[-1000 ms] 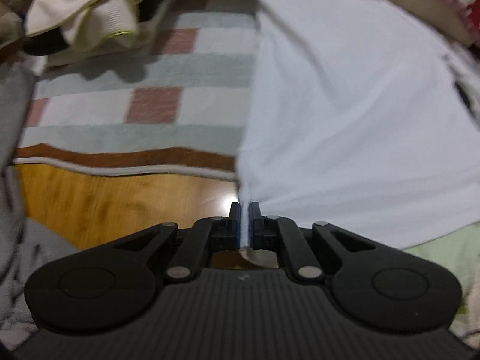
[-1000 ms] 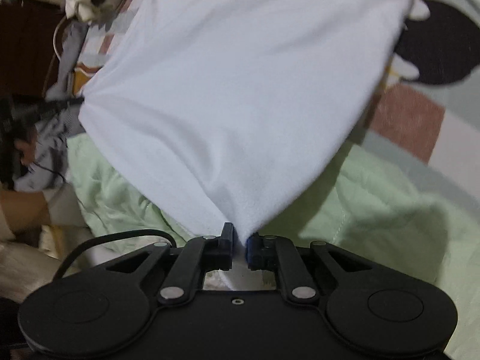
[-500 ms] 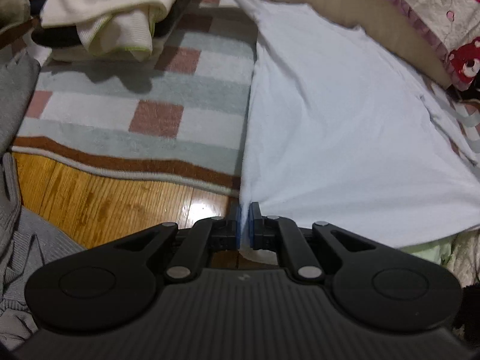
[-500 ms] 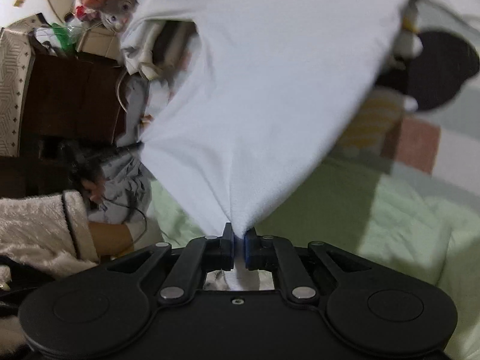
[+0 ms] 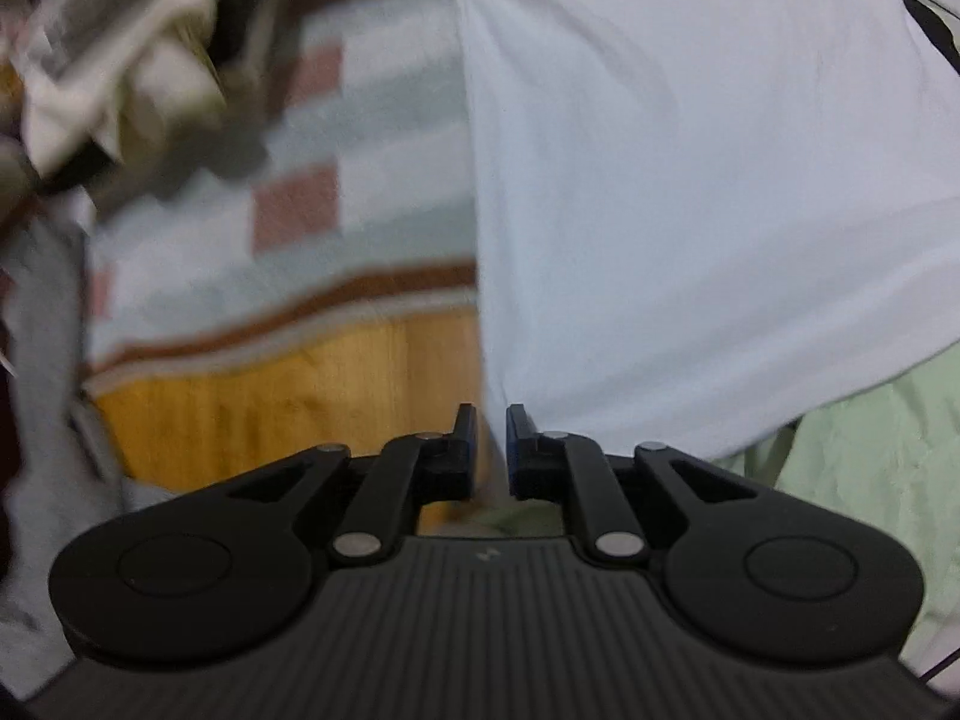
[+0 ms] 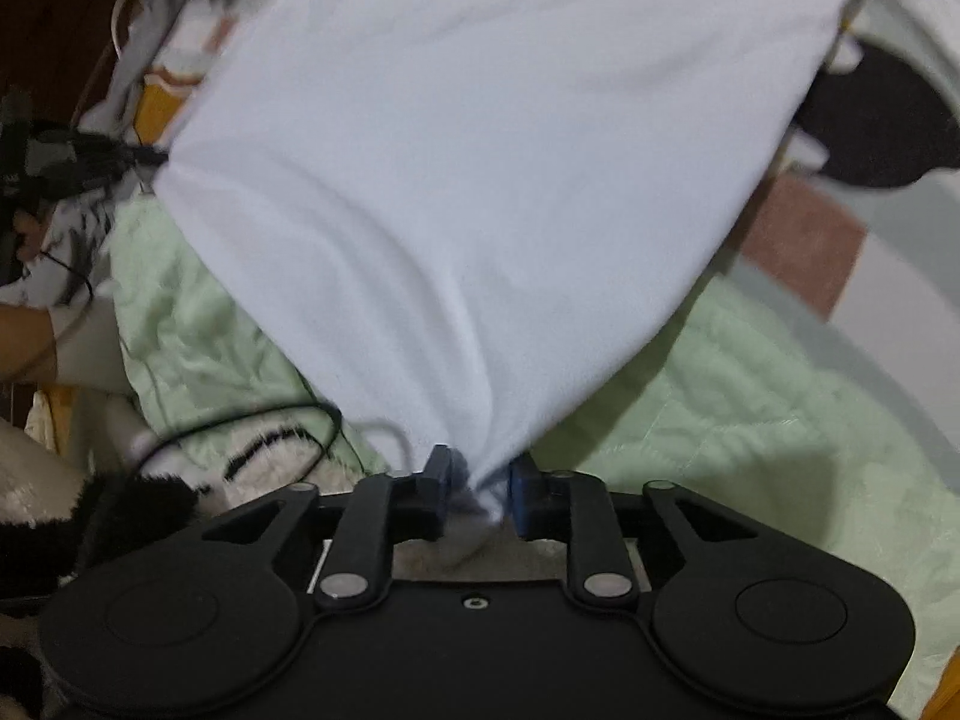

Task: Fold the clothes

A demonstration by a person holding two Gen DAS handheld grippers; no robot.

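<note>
Lay at nine o'clock: checked rug (image 5: 288, 180) over glossy wooden floor (image 5: 288, 396); pale green quilt (image 6: 750, 408) at four.

Matt white cloth shirt (image 5: 690, 180), glossy wood floor (image 5: 288, 408), woven rug (image 5: 288, 276).

A checked rug (image 5: 336, 180) in grey, white and dusty pink lies on a yellow wooden floor (image 5: 288, 396). A pale green quilt (image 6: 750, 408) spreads nearby, with a black cable (image 6: 240, 420) across it.
</note>
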